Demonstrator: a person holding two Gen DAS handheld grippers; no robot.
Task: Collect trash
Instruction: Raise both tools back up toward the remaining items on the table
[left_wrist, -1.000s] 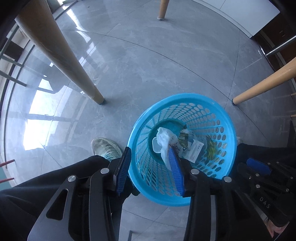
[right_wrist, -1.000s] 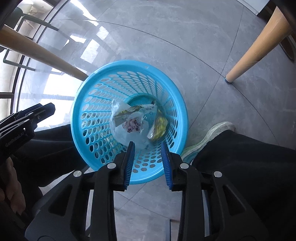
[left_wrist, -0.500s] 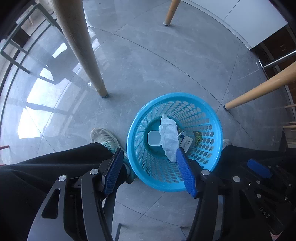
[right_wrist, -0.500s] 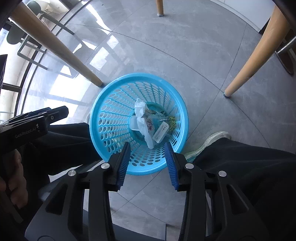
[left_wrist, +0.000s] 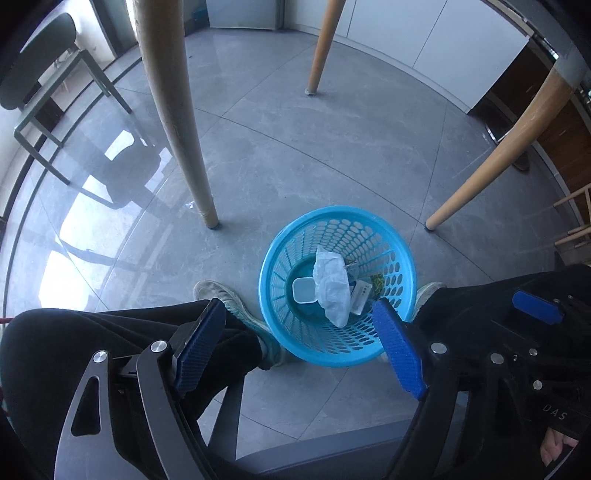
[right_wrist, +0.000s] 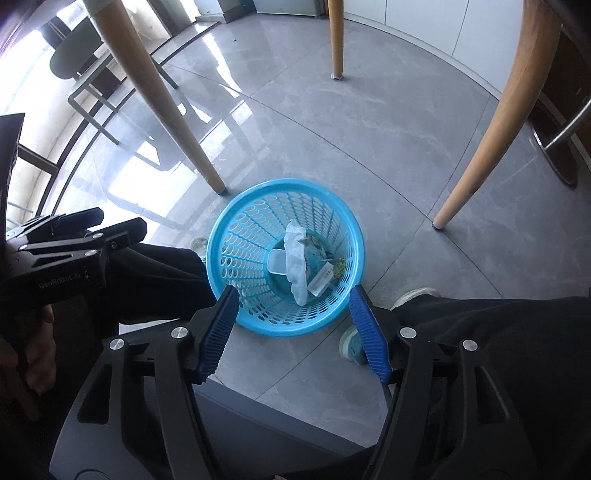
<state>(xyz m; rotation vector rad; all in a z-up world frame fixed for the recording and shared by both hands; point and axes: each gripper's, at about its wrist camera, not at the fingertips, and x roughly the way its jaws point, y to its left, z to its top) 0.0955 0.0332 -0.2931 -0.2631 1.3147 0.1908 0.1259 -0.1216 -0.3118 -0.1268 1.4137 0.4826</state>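
A blue perforated waste basket (left_wrist: 391, 236) (right_wrist: 240, 236) stands on the grey tiled floor between the person's feet. Inside lie a crumpled white tissue (left_wrist: 332, 284) (right_wrist: 297, 258), a small white cup (left_wrist: 304, 290) (right_wrist: 277, 261), a white card (left_wrist: 360, 291) (right_wrist: 322, 276) and a greenish wrapper (left_wrist: 376, 282). My left gripper (left_wrist: 299, 325) hangs high above the basket's near left rim, jaws opening, nothing between them. My right gripper (right_wrist: 293, 308) hangs above the basket's near rim, jaws opening and empty. The left gripper also shows in the right wrist view (right_wrist: 122, 230).
Wooden table legs (left_wrist: 173, 110) (left_wrist: 491, 162) (left_wrist: 321, 48) rise around the basket. A dark chair (left_wrist: 48, 74) stands at the far left. The person's black trouser legs (left_wrist: 110, 343) and pale shoes (left_wrist: 221, 295) (right_wrist: 413, 295) flank the basket. A dark ledge (right_wrist: 277, 435) lies below the grippers.
Both grippers have risen well away from the basket and their jaws have spread wider. The trash lies loose in the basket, which now looks smaller and farther below.
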